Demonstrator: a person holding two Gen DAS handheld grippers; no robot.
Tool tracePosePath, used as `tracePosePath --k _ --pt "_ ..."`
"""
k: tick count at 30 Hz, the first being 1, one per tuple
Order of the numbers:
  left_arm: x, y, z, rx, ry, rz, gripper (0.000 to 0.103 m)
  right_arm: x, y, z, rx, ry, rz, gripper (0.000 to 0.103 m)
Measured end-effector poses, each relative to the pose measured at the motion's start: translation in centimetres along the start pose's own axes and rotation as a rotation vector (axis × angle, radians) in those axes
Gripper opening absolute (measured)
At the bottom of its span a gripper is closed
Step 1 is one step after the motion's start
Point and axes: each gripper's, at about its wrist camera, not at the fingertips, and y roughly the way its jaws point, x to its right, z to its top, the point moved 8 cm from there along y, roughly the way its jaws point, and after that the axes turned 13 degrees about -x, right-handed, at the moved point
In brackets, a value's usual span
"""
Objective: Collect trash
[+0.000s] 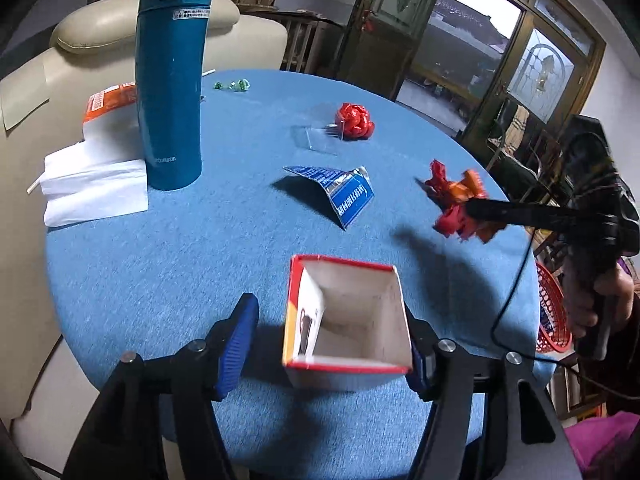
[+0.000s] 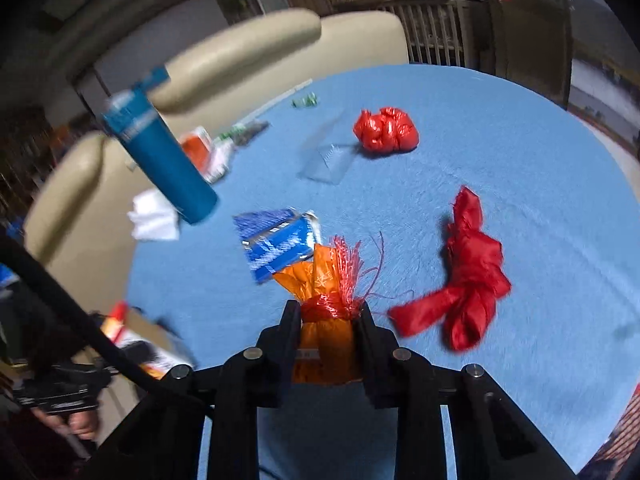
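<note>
I have the orange wrapper [image 2: 326, 320] pinched in my right gripper [image 2: 329, 312]; left gripper [image 1: 332, 336] stands wide around the open box [image 1: 348, 320], where it goes next

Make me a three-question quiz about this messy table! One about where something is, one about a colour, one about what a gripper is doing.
1. Where is the open box?
A. between the left gripper's fingers
B. on the sofa
C. behind the bottle

2. What colour is the bottle?
A. red
B. teal
C. white

3. The right gripper is:
A. wide open
B. shut on nothing
C. shut on an orange wrapper

Answers: 1 A, the left gripper flanks it; 2 B, its body is teal; 3 C, both fingers press the wrapper.
</note>
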Motion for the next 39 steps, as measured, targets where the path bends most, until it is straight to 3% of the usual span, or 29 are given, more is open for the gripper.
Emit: tracePosePath --k 8,11,15,21,39 --pt "0.3 1.3 -0.1 -0.014 -0.003 0.038 0.072 2.0 -4.4 -4.0 0.078 0.117 0.069 0.029" --pt "1.2 1.9 -0.1 -0.029 0.024 0.028 0.048 3.1 -6.0 -5.4 0.102 0.145 0.061 0.029" --pt "2.6 1.8 0.2 -0.03 0.067 0.075 0.048 4.6 -7.7 -6.5 0.133 0.183 0.049 0.029" --pt "7.0 -0.3 2.1 0.015 0.184 0.13 0.048 5.7 -10.2 -7.8 0.182 0.212 0.049 0.029" --pt "21.7 -3.1 6.9 0.08 0.4 0.153 0.048 10.9 -19.4 -13.4 0.37 0.309 -0.02 0.029"
